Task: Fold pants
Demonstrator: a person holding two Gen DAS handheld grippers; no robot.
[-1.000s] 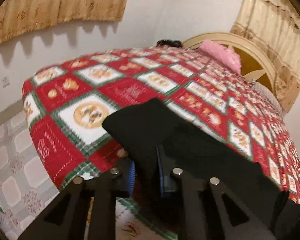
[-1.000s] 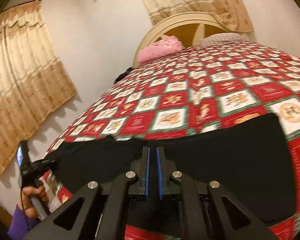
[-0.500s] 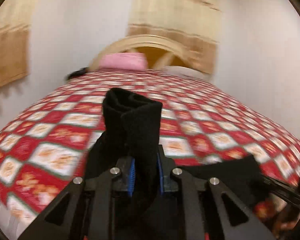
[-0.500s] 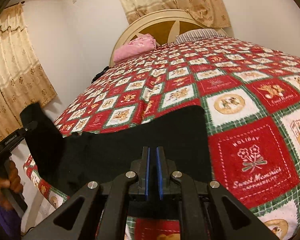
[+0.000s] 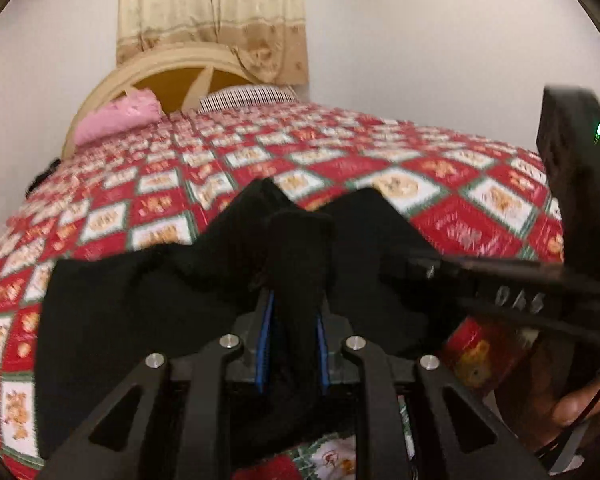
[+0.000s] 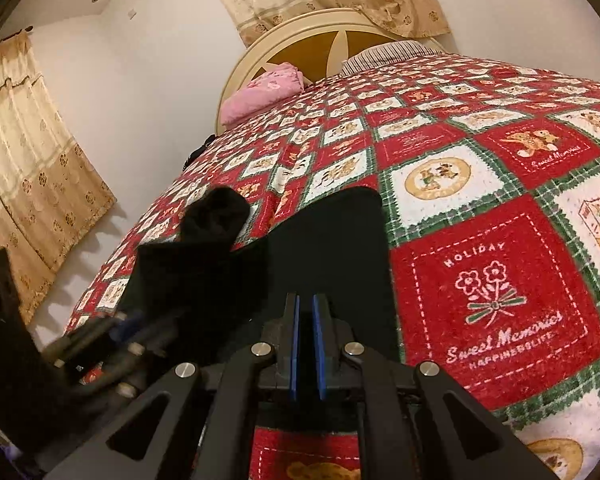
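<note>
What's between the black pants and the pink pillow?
Only the red patchwork blanket lies between the black pants and pink pillow, seen in the right wrist view.

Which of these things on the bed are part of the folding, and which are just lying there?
Part of the job:
pants, black, partly folded over
left gripper, clamped on a bunch of pants
right gripper, pinching the pants' near edge

Just lying about:
blanket
pink pillow
striped pillow
headboard
curtains

1. Left hand-held gripper (image 5: pixel 292 312): jaws clamped on a raised bunch of black pants (image 5: pixel 140 304).
2. Right hand-held gripper (image 6: pixel 305 320): blue pads nearly together over dark cloth; whether they pinch it is unclear.
</note>
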